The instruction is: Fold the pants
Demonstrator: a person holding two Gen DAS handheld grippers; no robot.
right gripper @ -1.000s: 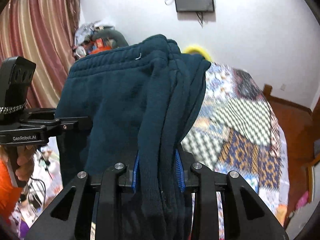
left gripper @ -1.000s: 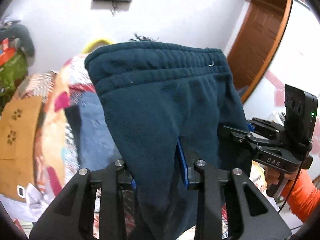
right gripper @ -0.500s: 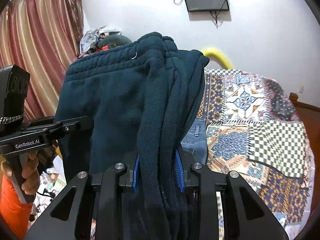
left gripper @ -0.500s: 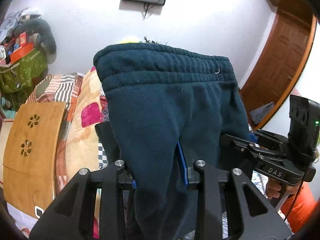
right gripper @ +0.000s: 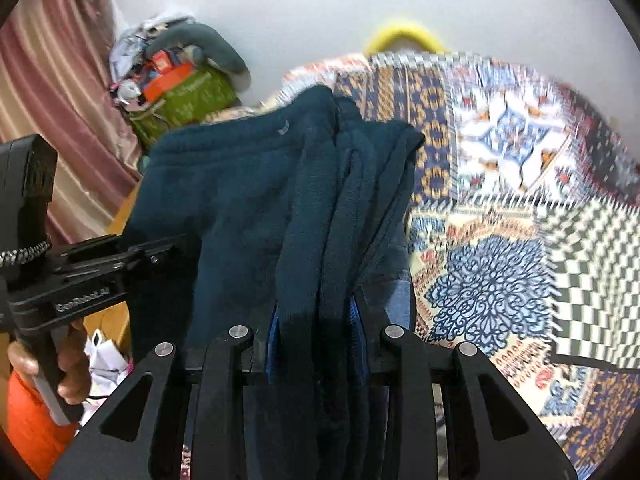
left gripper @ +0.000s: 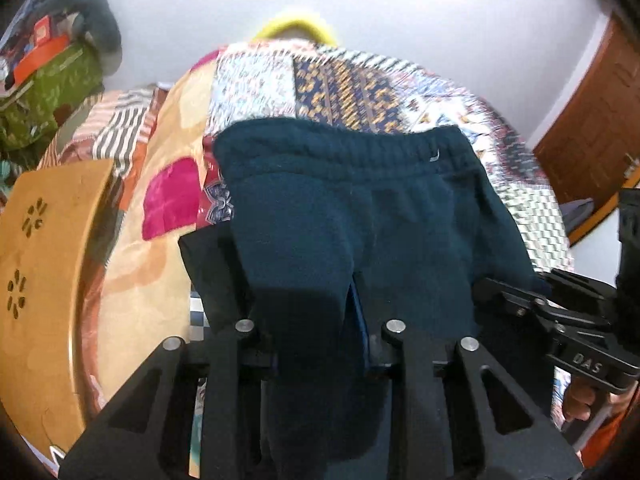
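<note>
Both cameras have tipped downward since the earlier frames: the wall-mounted screen has slid out of the top of each view and the patchwork bedspread (left gripper: 360,92) now fills the background behind the dark teal fleece pants (left gripper: 360,216).

From its own camera, the left gripper (left gripper: 316,336) points forward and slightly down at the bed, its black fingers closed tight on a bunch of the pants' fabric, which runs up and away from the fingertips to the ribbed waistband (left gripper: 340,148) at the far end. A blue pad (left gripper: 359,312) shows against the cloth on the inner face of its right finger. To this gripper's right, the right gripper (left gripper: 516,304) reaches sideways into the same cloth, with a hand (left gripper: 580,400) under its handle.

In the right wrist view, the right gripper (right gripper: 316,332) is likewise clamped on several stacked folds of the pants (right gripper: 256,200), blue pads (right gripper: 272,336) pressed to either side of the bundle. The garment spreads ahead and to its left, the waistband edge farthest off. At this gripper's left the left gripper (right gripper: 160,252) grips the cloth's other side, held by a hand (right gripper: 68,368) with an orange sleeve (right gripper: 28,428) below it.

A tan wooden board with flower-shaped cut-outs (left gripper: 44,280) lies left of the left gripper, and a yellow curved object (right gripper: 404,34) peeks above the bed's far edge.
</note>
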